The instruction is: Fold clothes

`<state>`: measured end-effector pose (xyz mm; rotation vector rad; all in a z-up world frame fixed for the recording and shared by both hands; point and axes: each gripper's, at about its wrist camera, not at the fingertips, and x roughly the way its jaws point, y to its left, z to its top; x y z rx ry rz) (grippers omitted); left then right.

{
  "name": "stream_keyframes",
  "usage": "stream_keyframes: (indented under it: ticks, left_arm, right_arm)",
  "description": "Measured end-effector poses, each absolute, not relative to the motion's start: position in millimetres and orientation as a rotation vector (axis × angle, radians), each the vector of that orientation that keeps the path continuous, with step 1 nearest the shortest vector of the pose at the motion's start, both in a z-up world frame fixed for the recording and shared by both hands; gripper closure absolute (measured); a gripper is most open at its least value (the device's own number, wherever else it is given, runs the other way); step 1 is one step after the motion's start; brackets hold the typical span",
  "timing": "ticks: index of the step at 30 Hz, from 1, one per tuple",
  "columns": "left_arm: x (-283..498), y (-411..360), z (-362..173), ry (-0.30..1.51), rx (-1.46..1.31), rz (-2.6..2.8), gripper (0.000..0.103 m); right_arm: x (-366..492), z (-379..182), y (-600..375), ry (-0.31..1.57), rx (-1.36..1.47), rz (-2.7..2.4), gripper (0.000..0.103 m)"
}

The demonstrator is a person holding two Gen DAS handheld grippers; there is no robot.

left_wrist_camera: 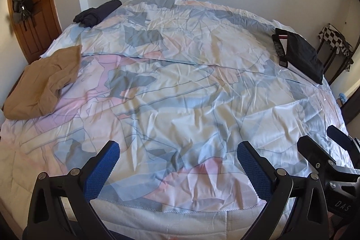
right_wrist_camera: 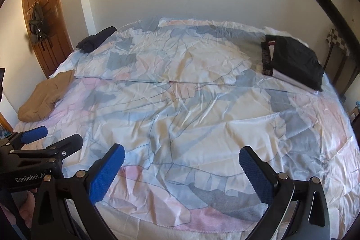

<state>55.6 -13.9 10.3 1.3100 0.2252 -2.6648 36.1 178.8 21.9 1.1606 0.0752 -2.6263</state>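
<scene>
Left gripper (left_wrist_camera: 177, 163), right gripper (right_wrist_camera: 181, 169): jaws released above patterned sheet (left_wrist_camera: 180, 93).

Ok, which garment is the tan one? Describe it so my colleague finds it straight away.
Start at the bed with its pastel patchwork sheet, then go to its left edge, on the side of the wooden door. The tan garment lies there in a crumpled heap. It is the only light brown piece; the other two are dark, one rolled at the far left corner, one folded flat at the right.
</scene>
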Motion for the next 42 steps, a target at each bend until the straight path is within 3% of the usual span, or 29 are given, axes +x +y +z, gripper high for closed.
stream_keyframes:
  ticks: [10,19,42]
  left_arm:
    - [55,-1,9,0.143,1.332,-2.684,0.000]
    - [58,-6,11,0.190,1.331,-2.672,0.000]
    - [59,-7,14,0.170,1.296,-2.658,0.000]
  right_arm:
    - [36,20,177,0.065,1.165,-2.595,0.000]
    - [27,13,190,0.014,1.216,-2.599,0.000]
    - [33,12,179,0.091,1.199,-2.587,0.000]
